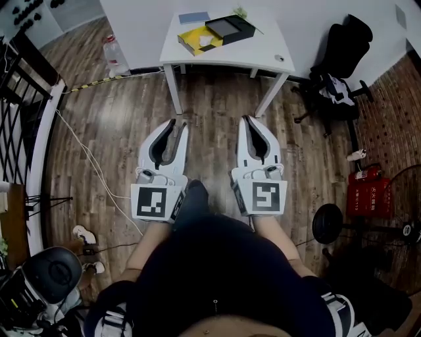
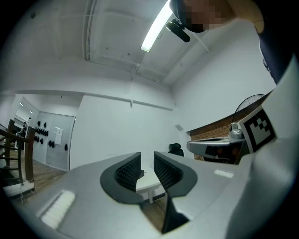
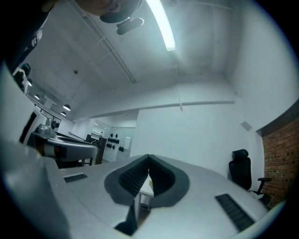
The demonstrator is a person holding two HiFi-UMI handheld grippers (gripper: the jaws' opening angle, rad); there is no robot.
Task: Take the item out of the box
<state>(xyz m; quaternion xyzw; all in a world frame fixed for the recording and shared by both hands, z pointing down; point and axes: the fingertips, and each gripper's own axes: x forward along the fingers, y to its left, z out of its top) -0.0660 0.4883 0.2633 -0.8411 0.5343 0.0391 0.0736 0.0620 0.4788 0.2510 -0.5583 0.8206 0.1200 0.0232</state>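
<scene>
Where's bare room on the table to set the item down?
Free: the table's right front, between the black box and the small object by the right edge. Crowded: back left, where that box, a yellow piece and a blue booklet cluster.

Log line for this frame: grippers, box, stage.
stage: pre-reach | left gripper: open, empty | right gripper: shut, empty | flat yellow box: on white rectangular table, ahead of both grippers, untouched

The floor [image 1: 217, 112] is laid in grained wood planks. The table [image 1: 263, 49] is finished in smooth matt white. The left gripper [image 1: 174, 124] and right gripper [image 1: 248, 120] are shelled in smooth pale plastic and fitted with ribbed black pads [image 2: 128, 170].
</scene>
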